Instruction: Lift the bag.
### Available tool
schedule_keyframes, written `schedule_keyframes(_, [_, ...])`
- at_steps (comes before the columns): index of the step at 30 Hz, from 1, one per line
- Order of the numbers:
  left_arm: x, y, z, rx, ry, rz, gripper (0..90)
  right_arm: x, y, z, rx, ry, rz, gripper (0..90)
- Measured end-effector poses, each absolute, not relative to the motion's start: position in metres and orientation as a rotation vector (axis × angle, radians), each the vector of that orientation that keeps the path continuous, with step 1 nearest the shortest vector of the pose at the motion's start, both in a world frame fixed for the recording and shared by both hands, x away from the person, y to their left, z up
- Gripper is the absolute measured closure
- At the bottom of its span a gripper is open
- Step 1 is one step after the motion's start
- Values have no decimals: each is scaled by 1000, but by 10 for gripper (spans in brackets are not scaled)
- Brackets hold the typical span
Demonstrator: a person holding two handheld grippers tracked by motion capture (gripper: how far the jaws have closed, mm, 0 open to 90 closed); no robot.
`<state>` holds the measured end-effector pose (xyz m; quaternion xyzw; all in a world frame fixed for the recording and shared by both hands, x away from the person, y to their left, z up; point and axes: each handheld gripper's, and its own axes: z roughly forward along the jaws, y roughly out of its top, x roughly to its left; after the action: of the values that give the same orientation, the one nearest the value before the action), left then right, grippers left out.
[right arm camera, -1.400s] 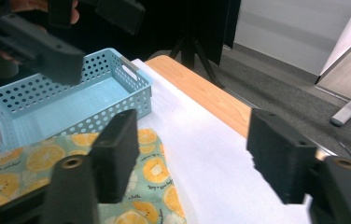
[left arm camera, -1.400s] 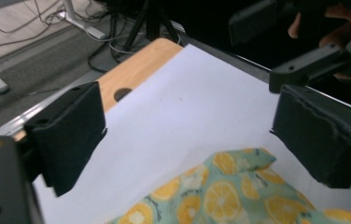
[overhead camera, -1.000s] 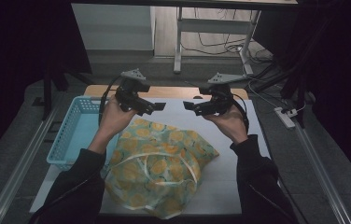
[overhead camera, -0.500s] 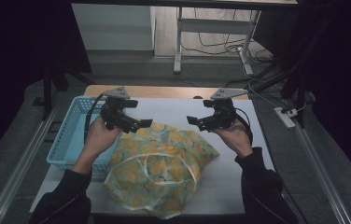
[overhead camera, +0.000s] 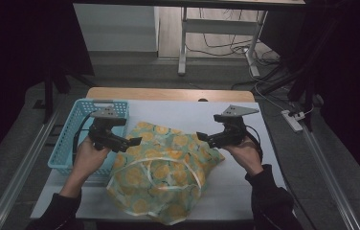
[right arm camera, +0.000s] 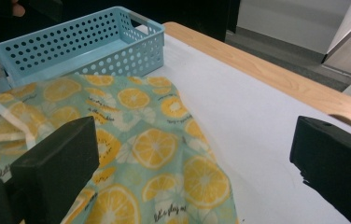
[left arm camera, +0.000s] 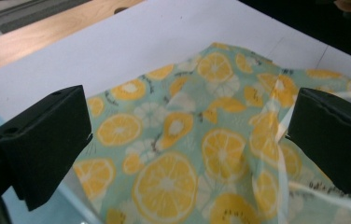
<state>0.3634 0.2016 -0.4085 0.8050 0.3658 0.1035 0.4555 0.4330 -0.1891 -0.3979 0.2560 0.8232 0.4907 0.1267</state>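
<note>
One cloth (overhead camera: 161, 175) lies crumpled on the white table cover (overhead camera: 235, 191), and it serves as the landmark here: a thin, soft piece of fabric in pale green printed with orange and lemon slices, with a whitish band or strap curving across its middle, its outline bunched and irregular with folds and wrinkles. There is one basket (overhead camera: 80, 132), light blue hard plastic, rectangular, its walls pierced with rows of round holes; it stands just beside the cloth's left edge and looks to be touching it. There are two grippers, each held in a hand with a dark sleeve behind it. The left gripper (overhead camera: 132, 142) hangs over the cloth's upper left corner, between cloth and basket; in the left gripper view its two blocky black jaws stand wide apart with the printed fabric (left arm camera: 183, 140) seen between and beyond them, not pressed by either. The right gripper (overhead camera: 201, 139) hangs at the cloth's upper right edge; its jaws have just been opening and now stand wide apart, with cloth (right arm camera: 155, 149) and bare white cover between them, nothing gripped. Beyond the cloth's far side a strip of bare wooden tabletop (overhead camera: 168, 93) shows, then a grey floor with metal frame legs (overhead camera: 183, 43) and loose cables (overhead camera: 226, 45). Nothing stands between either gripper and the cloth.
</note>
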Motion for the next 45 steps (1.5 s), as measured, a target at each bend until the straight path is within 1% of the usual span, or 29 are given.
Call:
schedule_keyframes(8, [341, 218, -426, 1978, 947, 255, 0, 418, -196, -408, 737, 2412, 1429, 10])
schedule_keyframes(19, [298, 241, -442, 1959, 1003, 276, 0, 397, -206, -417, 722, 2413, 1387, 3])
schedule_keyframes(20, [291, 246, -446, 1953, 1020, 275, 0, 393, -210, -421, 720, 2414, 1367, 3])
schedule_keyframes(30, [256, 261, -467, 1902, 1094, 274, 0, 374, -227, -439, 754, 2411, 1333, 0])
schedule_keyframes(36, [237, 265, -478, 1887, 1126, 288, 0, 357, -246, -453, 801, 2385, 1329, 0])
schedule_keyframes(42, [215, 271, -491, 1892, 1175, 333, 0, 335, -279, -469, 899, 2345, 1291, 0])
schedule_keyframes(45, [210, 272, -495, 1894, 1188, 339, 0, 326, -292, -473, 945, 2331, 1274, 0])
